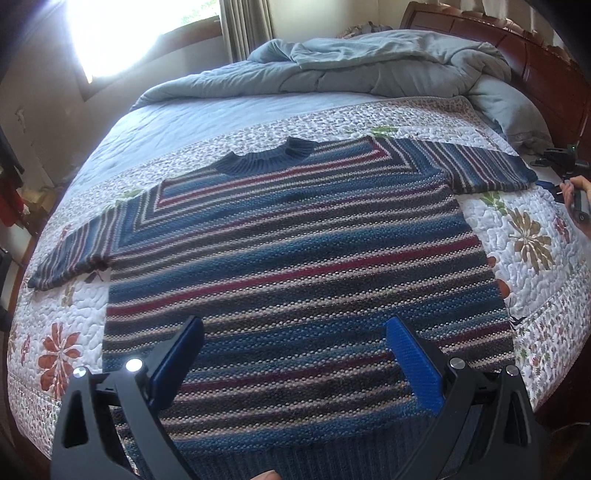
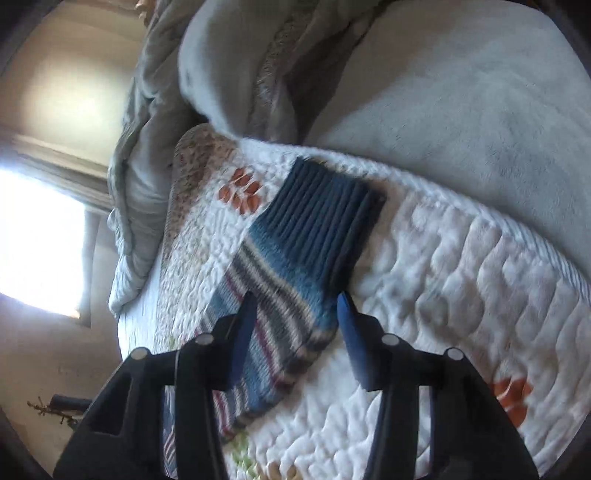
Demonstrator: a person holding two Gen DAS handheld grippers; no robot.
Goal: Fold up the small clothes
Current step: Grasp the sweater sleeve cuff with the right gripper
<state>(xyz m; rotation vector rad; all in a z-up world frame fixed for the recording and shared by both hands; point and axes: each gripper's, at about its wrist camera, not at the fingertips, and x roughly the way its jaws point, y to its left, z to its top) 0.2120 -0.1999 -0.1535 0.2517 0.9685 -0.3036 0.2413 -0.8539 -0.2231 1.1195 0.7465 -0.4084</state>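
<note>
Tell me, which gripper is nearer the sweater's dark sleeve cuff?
Right. The right gripper sits over that sleeve just short of the cuff, jaws open around it. The left gripper hovers over the sweater's bottom hem, far from that cuff.

You see a floral quilt (image 1: 517,236) underneath, a rumpled grey duvet (image 1: 369,70) at 12 o'clock, and a bright window (image 1: 122,33) at 11 o'clock.

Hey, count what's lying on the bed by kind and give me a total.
Sweater: 1
Quilt: 1
Grey duvet: 1
Total: 3
</note>
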